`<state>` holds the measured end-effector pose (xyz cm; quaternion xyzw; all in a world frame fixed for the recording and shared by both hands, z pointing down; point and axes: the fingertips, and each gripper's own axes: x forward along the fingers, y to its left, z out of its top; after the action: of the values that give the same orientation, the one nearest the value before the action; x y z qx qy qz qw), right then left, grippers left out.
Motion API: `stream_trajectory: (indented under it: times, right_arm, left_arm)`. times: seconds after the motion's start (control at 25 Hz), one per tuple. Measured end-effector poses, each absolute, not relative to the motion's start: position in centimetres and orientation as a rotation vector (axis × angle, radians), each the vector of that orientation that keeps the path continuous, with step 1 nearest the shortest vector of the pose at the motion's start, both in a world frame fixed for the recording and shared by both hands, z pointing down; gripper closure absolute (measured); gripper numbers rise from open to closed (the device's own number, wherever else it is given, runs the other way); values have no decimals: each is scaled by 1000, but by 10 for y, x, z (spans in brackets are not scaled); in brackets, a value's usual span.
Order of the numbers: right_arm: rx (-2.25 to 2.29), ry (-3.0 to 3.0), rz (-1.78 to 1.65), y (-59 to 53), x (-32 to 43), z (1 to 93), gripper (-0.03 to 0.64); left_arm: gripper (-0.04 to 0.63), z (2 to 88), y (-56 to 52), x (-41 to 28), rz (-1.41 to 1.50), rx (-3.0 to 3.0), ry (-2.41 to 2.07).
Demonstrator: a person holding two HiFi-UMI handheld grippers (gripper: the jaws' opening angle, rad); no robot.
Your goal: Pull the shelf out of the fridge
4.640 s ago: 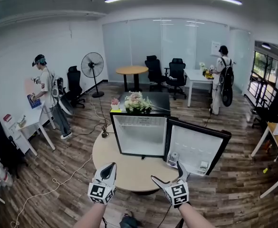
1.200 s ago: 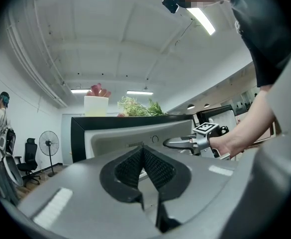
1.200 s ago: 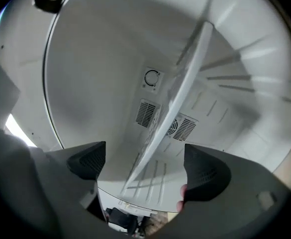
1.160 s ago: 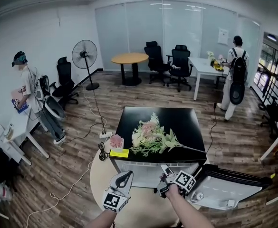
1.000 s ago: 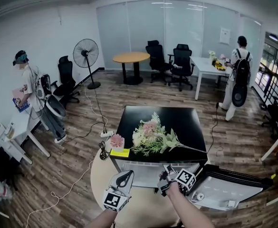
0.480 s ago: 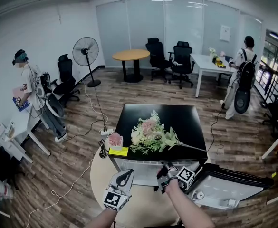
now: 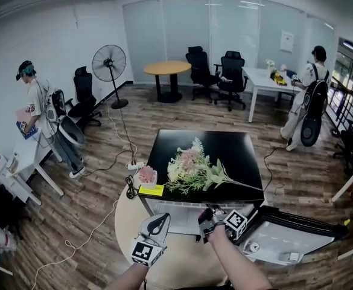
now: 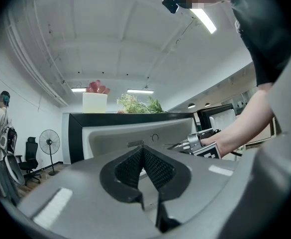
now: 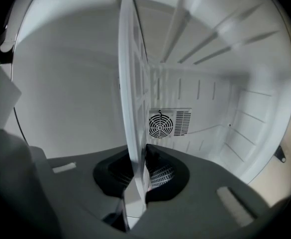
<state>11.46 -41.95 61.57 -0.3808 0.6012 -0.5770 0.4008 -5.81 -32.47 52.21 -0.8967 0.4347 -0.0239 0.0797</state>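
Above the round bench [image 7: 124, 222] in an open office, the left gripper [image 7: 155, 223] hovers nearest, jaws pressed together, empty. Beyond it the right gripper [image 9: 141, 176], whose jaws have just been closing, pinches the white shelf's [image 9: 130, 73] front edge inside the mini fridge [image 7: 200, 153]. Grasp looks made; next comes a straight, level pull outward.

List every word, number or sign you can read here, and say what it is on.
No text here can be read.
Yellow label on top of the fridge: too small to read.
White sheet on the far wall: too small to read.
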Motion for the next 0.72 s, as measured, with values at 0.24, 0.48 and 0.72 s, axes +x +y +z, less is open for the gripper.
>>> stream_trajectory:
  times: [0.24, 0.48, 0.72]
  right_arm:
    - [-958, 1484, -1467, -420, 115, 616, 575]
    - [-968, 1480, -1479, -419, 115, 615, 578]
    - [-976, 1481, -1466, -420, 115, 615, 580]
  left_arm:
    - [595, 519, -322, -58, -16, -2677, 1278]
    - [595, 517, -317, -60, -55, -2680, 1290]
    - [595, 514, -313, -63, -3, -2675, 1283]
